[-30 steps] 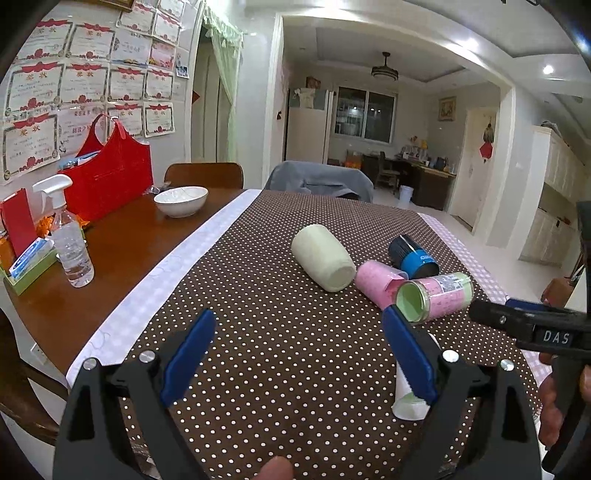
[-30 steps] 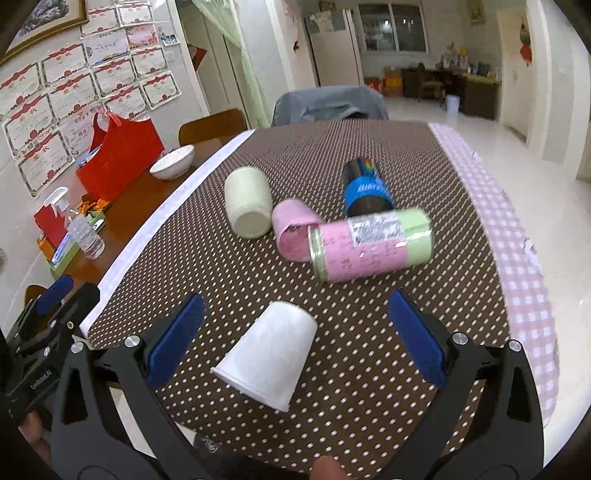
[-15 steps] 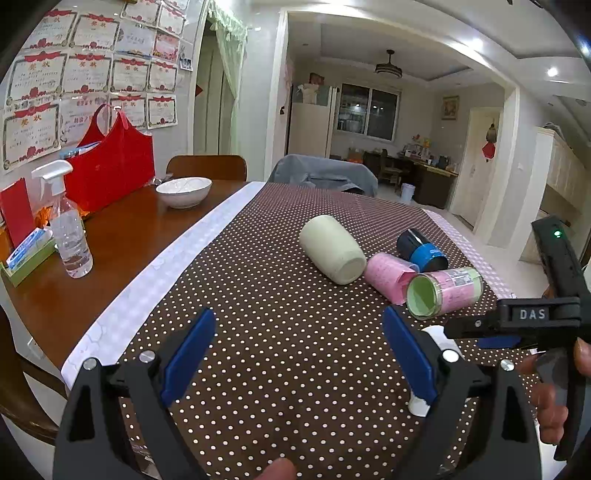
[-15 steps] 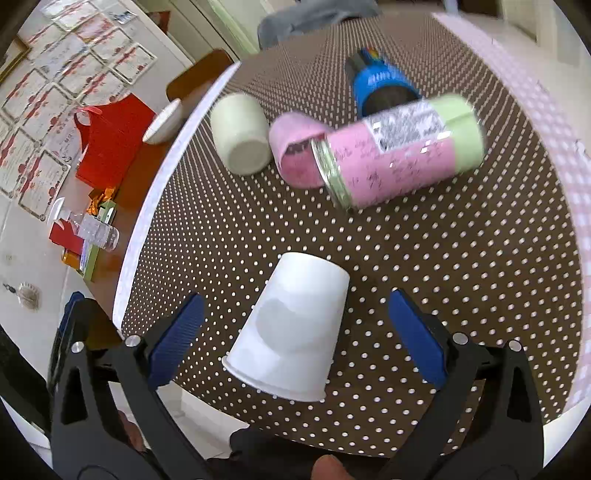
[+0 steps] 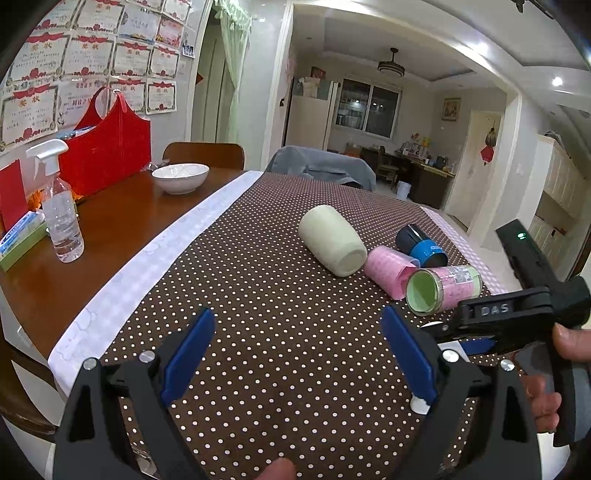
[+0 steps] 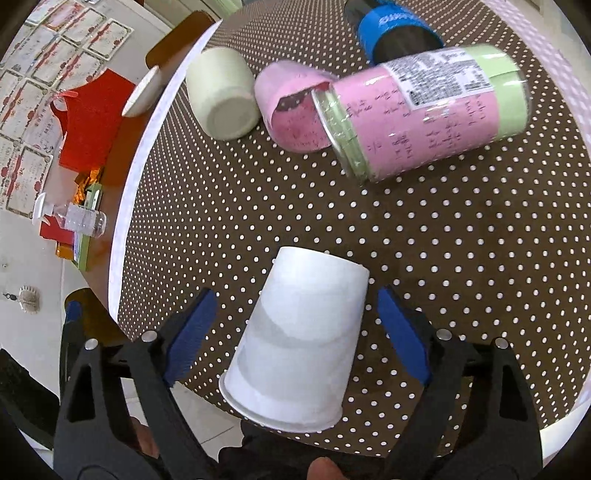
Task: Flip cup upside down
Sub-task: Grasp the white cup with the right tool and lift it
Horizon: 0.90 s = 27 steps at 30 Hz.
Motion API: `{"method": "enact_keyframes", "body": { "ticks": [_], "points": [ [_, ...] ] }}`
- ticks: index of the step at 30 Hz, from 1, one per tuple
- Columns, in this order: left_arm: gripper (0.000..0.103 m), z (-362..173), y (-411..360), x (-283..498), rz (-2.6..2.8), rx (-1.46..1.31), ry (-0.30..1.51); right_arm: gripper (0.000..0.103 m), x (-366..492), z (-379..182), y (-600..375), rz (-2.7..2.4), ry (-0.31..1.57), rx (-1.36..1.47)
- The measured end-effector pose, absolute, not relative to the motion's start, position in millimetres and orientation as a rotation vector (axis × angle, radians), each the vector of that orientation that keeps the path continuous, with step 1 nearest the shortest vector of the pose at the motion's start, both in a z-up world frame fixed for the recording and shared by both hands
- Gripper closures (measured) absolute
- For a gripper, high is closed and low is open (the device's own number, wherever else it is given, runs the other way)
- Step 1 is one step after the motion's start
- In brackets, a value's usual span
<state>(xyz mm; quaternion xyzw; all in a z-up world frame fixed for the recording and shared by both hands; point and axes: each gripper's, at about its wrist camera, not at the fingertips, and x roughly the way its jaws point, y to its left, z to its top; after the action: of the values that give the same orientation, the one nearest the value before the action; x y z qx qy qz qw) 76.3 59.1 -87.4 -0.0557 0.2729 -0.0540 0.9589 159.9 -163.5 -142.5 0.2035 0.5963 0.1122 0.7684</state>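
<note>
Both wide-spread fingers (image 6: 400,334) of the right gripper (image 6: 295,332) flank the white cup (image 6: 299,347) untouched, near the table edge (image 6: 561,417).

Cup (image 6: 299,343) between right tongs (image 6: 295,336)

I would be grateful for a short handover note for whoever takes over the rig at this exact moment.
Right gripper: open, fingers either side of the white paper cup, not closed on it.
Left gripper: open, empty, above the dotted tablecloth.
The cup stands rim-up near the table's front edge. Beyond it, lying on their sides: cream cup, pink cup, pink-and-green jar, blue-banded can.
Done: right gripper lined up around the cup.
Left: close, lift, invert, set down rim-down.
</note>
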Motion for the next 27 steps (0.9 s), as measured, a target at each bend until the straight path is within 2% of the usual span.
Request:
{"method": "enact_keyframes", "body": {
  "ticks": [2, 3, 4, 18, 27],
  "points": [
    [0.013, -87.1, 60.3, 76.1, -0.107, -0.115, 0.552, 0.023, 163.3, -147.0, -162.3, 0.243, 1.320, 0.446],
    [0.013, -87.2, 61.4, 76.1, -0.107, -0.119, 0.552, 0.028, 164.8, -149.3, -160.9, 0.242, 1.332, 0.437],
    [0.013, -86.9, 61.6, 76.4, -0.107, -0.120, 0.552, 0.039, 166.2, -151.2, -159.9, 0.235, 1.340, 0.424],
    [0.013, -85.3, 58.4, 77.2, -0.112, -0.116, 0.557, 0.042, 157.3, -137.1, -172.9, 0.298, 1.250, 0.470],
    [0.013, -81.3, 51.0, 72.3, -0.122, -0.113, 0.549, 0.042, 141.4, -105.7, -188.1, 0.320, 1.060, 0.498]
  ]
}}
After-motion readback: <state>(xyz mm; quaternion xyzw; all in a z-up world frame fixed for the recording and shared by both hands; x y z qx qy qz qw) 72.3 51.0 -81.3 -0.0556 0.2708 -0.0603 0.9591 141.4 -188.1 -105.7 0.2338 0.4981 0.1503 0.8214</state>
